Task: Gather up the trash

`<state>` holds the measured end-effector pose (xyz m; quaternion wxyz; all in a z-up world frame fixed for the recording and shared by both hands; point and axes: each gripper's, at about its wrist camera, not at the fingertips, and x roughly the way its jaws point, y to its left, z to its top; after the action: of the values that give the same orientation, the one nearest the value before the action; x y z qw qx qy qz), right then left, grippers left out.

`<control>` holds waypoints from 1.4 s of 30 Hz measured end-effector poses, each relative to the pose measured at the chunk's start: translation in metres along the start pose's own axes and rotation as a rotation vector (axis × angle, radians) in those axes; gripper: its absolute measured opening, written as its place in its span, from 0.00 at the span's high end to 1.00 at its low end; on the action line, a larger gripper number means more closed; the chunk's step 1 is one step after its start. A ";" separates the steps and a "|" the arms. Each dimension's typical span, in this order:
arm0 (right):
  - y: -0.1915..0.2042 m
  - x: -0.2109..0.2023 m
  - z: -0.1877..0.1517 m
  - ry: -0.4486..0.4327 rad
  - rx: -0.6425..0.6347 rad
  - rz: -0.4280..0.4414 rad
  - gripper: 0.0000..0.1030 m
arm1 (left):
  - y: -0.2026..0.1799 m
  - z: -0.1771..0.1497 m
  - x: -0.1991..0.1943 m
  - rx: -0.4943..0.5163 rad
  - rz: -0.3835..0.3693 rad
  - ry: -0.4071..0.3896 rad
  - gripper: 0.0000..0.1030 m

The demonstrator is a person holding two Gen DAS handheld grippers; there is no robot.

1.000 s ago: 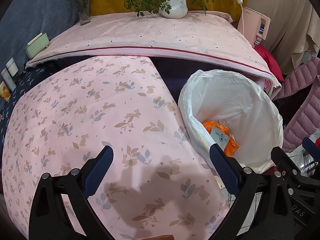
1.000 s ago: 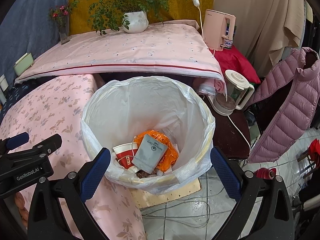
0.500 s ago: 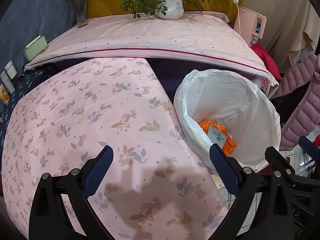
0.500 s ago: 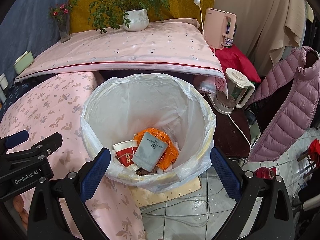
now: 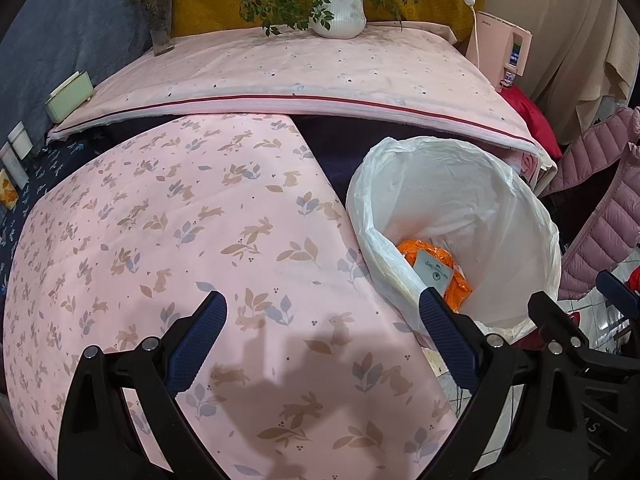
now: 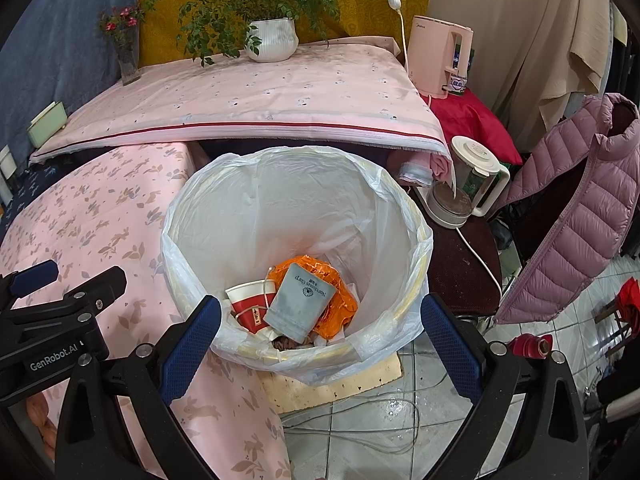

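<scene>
A bin lined with a white plastic bag stands beside the table; in the left wrist view this bin is at the right. Inside lie an orange wrapper, a grey pouch and a red-and-white paper cup. The orange wrapper also shows from the left. My right gripper hangs open above the bin's near rim, holding nothing. My left gripper is open over the pink rabbit-print tablecloth, empty. The left gripper's body appears at the right view's left edge.
A higher surface with a pink cloth carries a potted plant and a flower vase. A pink kettle, a blender jug, a puffy pink jacket and floor cables lie to the right.
Both grippers have drifted slightly back and up; the bin sits a little lower in the right view. Both stay open and the trash in the bin has not moved.
</scene>
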<state>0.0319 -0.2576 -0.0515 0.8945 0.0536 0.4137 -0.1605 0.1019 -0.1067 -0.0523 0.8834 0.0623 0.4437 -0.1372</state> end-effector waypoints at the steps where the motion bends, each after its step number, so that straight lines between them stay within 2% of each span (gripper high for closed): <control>1: 0.000 0.000 0.000 0.001 -0.001 -0.001 0.07 | 0.000 0.000 0.000 0.000 -0.001 0.001 0.10; 32: 0.000 0.000 0.001 0.002 -0.002 0.000 0.07 | 0.000 -0.002 0.000 0.002 -0.002 0.004 0.10; 42: -0.001 0.001 -0.009 0.013 -0.004 -0.001 0.07 | 0.001 -0.009 0.001 0.013 -0.008 0.013 0.10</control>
<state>0.0260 -0.2567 -0.0579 0.8919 0.0524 0.4199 -0.1597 0.0957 -0.1039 -0.0581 0.8794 0.0670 0.4490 -0.1431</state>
